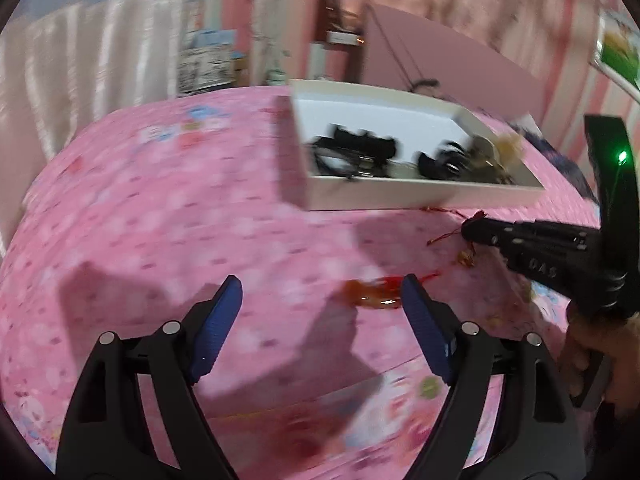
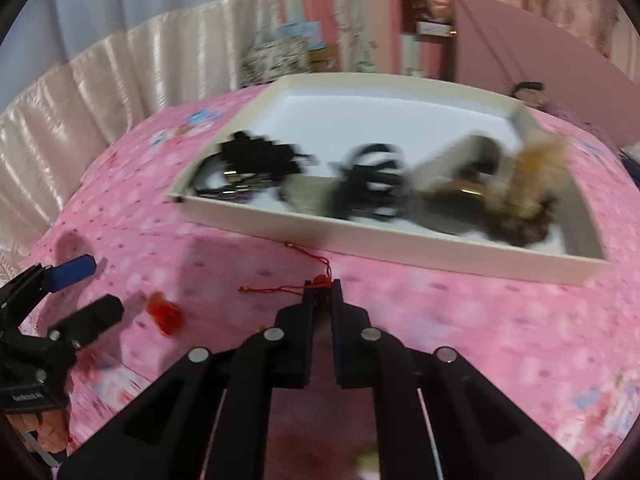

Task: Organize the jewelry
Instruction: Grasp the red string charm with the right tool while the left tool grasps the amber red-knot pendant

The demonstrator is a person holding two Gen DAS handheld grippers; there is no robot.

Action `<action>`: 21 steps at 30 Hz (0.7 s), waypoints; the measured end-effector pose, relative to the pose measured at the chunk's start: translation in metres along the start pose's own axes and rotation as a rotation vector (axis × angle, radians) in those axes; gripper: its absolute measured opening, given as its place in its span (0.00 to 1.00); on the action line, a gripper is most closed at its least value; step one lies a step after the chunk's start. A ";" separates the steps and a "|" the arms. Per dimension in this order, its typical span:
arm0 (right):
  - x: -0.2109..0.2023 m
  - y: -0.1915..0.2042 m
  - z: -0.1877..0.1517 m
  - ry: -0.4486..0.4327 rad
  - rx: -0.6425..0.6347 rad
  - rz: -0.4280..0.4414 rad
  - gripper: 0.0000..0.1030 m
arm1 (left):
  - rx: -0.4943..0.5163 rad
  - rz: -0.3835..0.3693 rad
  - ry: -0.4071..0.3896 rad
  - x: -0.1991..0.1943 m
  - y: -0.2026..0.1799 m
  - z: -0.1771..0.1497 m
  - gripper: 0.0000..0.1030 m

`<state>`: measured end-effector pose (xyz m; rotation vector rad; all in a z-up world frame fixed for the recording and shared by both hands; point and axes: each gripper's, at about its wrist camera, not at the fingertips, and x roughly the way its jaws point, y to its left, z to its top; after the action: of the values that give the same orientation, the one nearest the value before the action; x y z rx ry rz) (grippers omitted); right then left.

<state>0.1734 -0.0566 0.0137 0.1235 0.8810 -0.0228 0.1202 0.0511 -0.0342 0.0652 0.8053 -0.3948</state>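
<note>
Tray (image 2: pixel 400 246) sat toward the bed's (image 2: pixel 480 340) far edge, accessories (image 2: pixel 372 184) piled inside; a corded charm (image 2: pixel 320 280) lay just before its near wall.

Left gripper (image 1: pixel 322 294) angled downward, jaws spread wide, blue pads (image 1: pixel 218 326) facing each other, nothing pressed between them. Right gripper (image 2: pixel 323 286) also angled down, jaws closed together at the tips. Seen from the left wrist, a hand (image 1: pixel 590 364) grips the right gripper's handle at far right.

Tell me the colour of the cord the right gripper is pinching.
Red cord, clearest in the right wrist view.
</note>
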 end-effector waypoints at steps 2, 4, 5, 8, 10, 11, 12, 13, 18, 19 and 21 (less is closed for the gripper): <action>-0.008 -0.017 -0.006 -0.008 0.015 -0.011 0.07 | 0.031 -0.004 0.013 0.008 -0.013 0.001 0.82; -0.013 -0.031 -0.010 -0.011 0.035 -0.012 0.07 | 0.057 -0.008 0.032 0.016 -0.023 0.003 0.83; -0.015 -0.038 -0.011 -0.013 0.047 -0.011 0.07 | 0.078 -0.012 0.046 0.021 -0.030 0.005 0.83; -0.019 -0.050 -0.014 -0.018 0.063 0.013 0.07 | 0.116 0.012 0.094 0.037 -0.041 0.005 0.73; -0.023 -0.054 -0.014 -0.030 0.068 0.026 0.07 | 0.088 0.016 0.093 0.039 -0.038 0.007 0.60; -0.026 -0.057 -0.014 -0.038 0.071 0.031 0.07 | 0.069 0.019 0.086 0.039 -0.034 0.008 0.45; -0.027 -0.058 -0.015 -0.043 0.074 0.038 0.07 | 0.049 0.023 0.080 0.039 -0.029 0.008 0.33; -0.029 -0.061 -0.016 -0.049 0.084 0.050 0.07 | 0.025 0.024 0.074 0.038 -0.025 0.009 0.26; -0.037 -0.075 -0.017 -0.071 0.105 0.073 0.07 | -0.011 0.036 0.007 0.025 -0.021 0.008 0.02; -0.039 -0.078 -0.017 -0.076 0.108 0.075 0.07 | -0.008 0.041 -0.006 0.020 -0.023 0.009 0.02; -0.046 -0.083 -0.015 -0.090 0.106 0.083 0.07 | -0.024 0.033 -0.029 0.013 -0.021 0.013 0.02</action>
<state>0.1269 -0.1385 0.0313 0.2559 0.7841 0.0026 0.1295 0.0250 -0.0322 0.0498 0.7796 -0.3539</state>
